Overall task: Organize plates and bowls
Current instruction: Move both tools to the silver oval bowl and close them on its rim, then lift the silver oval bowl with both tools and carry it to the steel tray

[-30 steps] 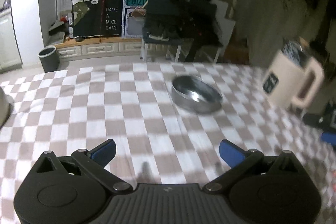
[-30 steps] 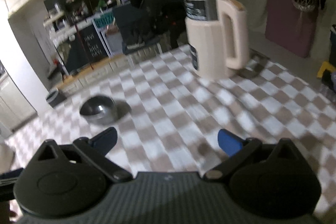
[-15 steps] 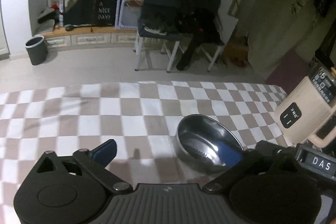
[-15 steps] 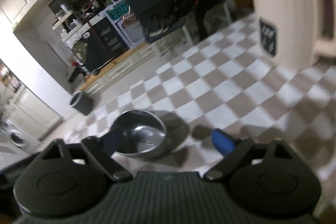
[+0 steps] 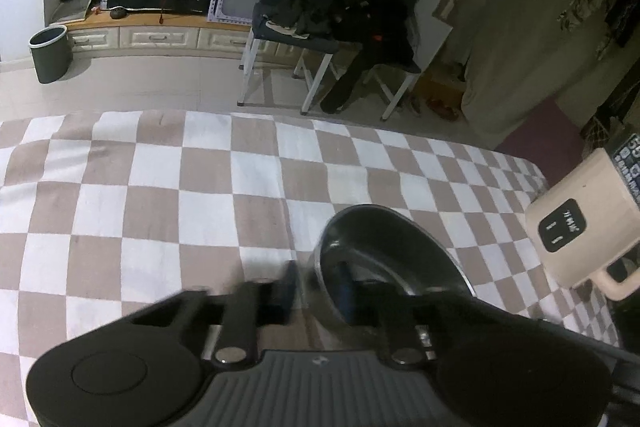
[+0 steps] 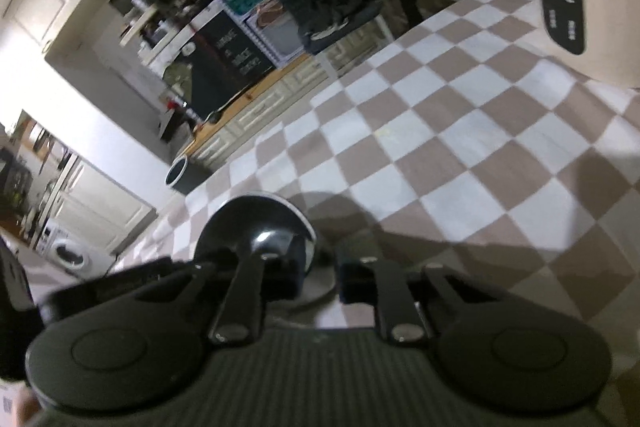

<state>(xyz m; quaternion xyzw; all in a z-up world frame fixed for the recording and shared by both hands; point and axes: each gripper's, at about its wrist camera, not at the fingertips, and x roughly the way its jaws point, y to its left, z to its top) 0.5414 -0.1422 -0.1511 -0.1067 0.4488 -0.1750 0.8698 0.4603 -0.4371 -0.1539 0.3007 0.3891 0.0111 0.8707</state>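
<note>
Both tongs closing since, straddling bowl [image 5: 394, 259] rim

A desk [image 5: 160, 211] under a brown-and-white checked cloth [image 6: 460, 131] carried a shiny metal bowl [image 5: 384, 247] near its front and, well apart at the right edge, a cream electric kettle [image 5: 580, 227] with a dark label

You face a dim room: pale floor [image 5: 160, 83], low drawers [image 5: 160, 37], a clothes-heaped chair [image 5: 304, 27], a bin [image 5: 50, 53].
</note>
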